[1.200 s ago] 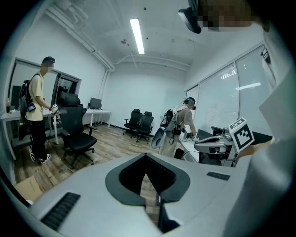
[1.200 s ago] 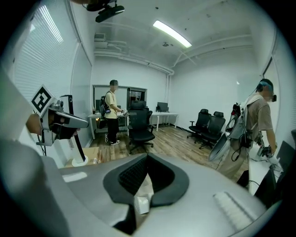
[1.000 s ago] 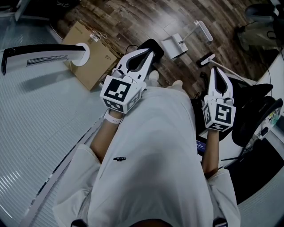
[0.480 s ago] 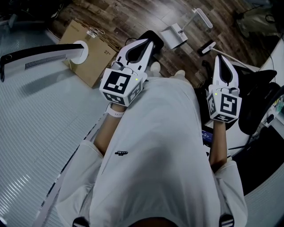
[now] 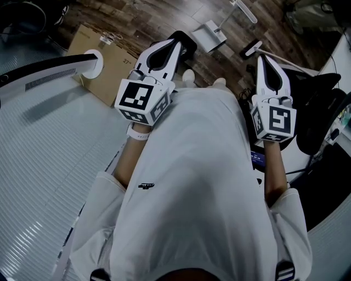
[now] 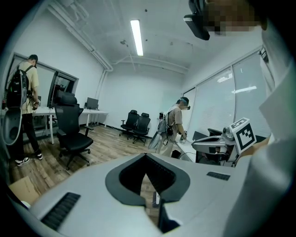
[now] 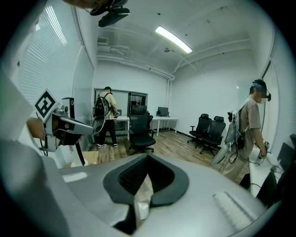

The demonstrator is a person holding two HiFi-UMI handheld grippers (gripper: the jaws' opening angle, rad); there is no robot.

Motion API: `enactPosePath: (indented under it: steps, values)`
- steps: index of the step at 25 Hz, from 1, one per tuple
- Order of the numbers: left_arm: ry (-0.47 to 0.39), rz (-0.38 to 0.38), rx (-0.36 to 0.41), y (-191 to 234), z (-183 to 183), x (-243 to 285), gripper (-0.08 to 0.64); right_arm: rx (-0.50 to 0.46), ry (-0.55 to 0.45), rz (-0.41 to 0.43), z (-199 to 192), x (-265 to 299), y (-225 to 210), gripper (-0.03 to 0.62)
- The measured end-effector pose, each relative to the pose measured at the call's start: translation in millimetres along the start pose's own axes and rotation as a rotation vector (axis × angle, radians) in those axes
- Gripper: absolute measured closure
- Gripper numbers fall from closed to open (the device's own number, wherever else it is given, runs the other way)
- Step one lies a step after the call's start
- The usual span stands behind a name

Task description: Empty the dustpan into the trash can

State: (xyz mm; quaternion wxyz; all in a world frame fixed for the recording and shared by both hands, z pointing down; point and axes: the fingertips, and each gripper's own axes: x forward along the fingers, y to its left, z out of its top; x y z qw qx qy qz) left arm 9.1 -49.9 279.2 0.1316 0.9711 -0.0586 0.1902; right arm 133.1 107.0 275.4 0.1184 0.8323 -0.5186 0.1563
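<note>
We hold the left claw (image 5: pixel 176 43) and the right claw (image 5: pixel 264 59) out before us, each with jaws pressed together on nothing. The white dustpan (image 5: pixel 210 36) lies on the wooden floor (image 5: pixel 164 16) ahead, between them, touched by neither.

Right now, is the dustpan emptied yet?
Not yet. Nothing looks done: the dustpan sits on the wooden floor, untouched. In hand: nothing; the left gripper and right gripper are both shut and empty. Left to do: pick up the dustpan, carry it to the trash can, which I can't spot in these views, and tip it out.
</note>
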Motion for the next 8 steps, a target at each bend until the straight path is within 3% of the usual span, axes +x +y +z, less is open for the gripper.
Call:
enactPosePath:
  steps: [8]
  values:
    - [0.005, -0.011, 0.0, -4.5, -1.6, 2.3, 0.552, -0.027, -0.001, 0.037, 4.8, 3.3, 3.1, 0.58]
